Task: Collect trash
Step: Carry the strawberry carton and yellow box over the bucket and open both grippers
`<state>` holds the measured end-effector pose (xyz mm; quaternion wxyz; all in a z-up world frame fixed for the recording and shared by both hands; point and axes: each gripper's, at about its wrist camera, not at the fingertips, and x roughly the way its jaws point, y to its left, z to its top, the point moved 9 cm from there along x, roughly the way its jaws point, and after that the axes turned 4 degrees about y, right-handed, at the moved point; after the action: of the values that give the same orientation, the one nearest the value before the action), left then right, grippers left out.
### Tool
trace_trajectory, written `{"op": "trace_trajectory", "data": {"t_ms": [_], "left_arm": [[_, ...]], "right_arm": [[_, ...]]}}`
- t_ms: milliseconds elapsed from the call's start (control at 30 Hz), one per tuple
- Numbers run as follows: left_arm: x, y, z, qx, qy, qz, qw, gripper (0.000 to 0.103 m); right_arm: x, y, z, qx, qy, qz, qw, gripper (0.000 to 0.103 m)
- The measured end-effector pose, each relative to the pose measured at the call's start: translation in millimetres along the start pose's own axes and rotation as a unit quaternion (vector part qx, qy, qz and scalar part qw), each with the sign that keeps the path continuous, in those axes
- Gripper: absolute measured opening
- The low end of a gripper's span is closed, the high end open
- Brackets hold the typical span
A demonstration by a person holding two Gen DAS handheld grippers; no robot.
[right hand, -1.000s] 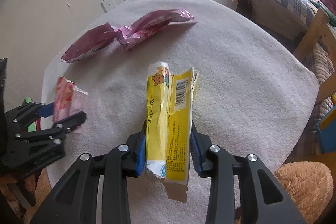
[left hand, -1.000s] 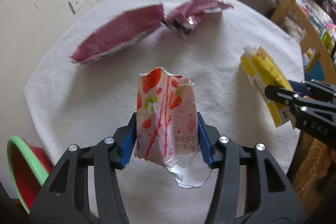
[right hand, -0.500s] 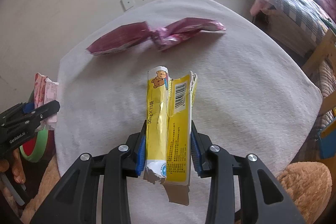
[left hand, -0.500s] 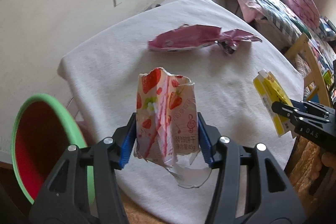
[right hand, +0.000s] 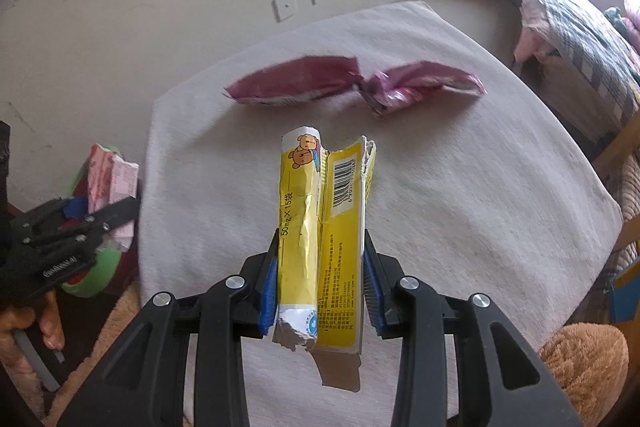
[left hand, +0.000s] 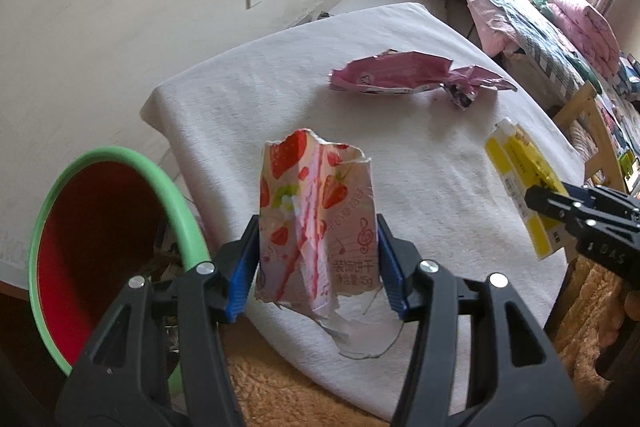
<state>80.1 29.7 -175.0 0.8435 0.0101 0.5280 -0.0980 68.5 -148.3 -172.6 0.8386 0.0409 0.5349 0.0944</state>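
Two wrappers are in transit: the left gripper [left hand: 318, 267] clamps a torn strawberry biscuit packet [left hand: 316, 223] beside the green-rimmed red bin [left hand: 100, 247]; the right gripper [right hand: 320, 287] pinches a flattened yellow carton [right hand: 324, 227] above the cloth-covered table [right hand: 480, 207]. Next, each load needs positioning over the bin's mouth before letting go. A pink snack bag [left hand: 388, 77], apparently empty, lies uncollected.

Torn strawberry wrapper [left hand: 316, 227] and yellow box [right hand: 324, 239] held upright; seemingly empty pink bags [left hand: 412, 77] lie flat.

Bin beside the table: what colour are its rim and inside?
Green rim, red inside on the bin; clearest in the left wrist view.
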Motion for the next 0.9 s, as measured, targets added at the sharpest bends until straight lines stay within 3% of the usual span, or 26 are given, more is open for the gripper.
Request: {"op": "trace_trajectory", "data": {"t_ms": [400, 900], "left_arm": [[-9.3, 43.9, -9.8, -0.048, -0.008, 0.014, 0.9987, 0.052], [-15.1, 118.9, -42.9, -0.12, -0.005, 0.058, 0.9911, 0.053]], "right_arm": [[-13.5, 41.7, 26.3, -0.025, -0.021, 0.024, 0.999, 0.035], [5.8, 130.5, 33.5, -0.087, 0.016, 0.094, 0.992, 0.035]]}}
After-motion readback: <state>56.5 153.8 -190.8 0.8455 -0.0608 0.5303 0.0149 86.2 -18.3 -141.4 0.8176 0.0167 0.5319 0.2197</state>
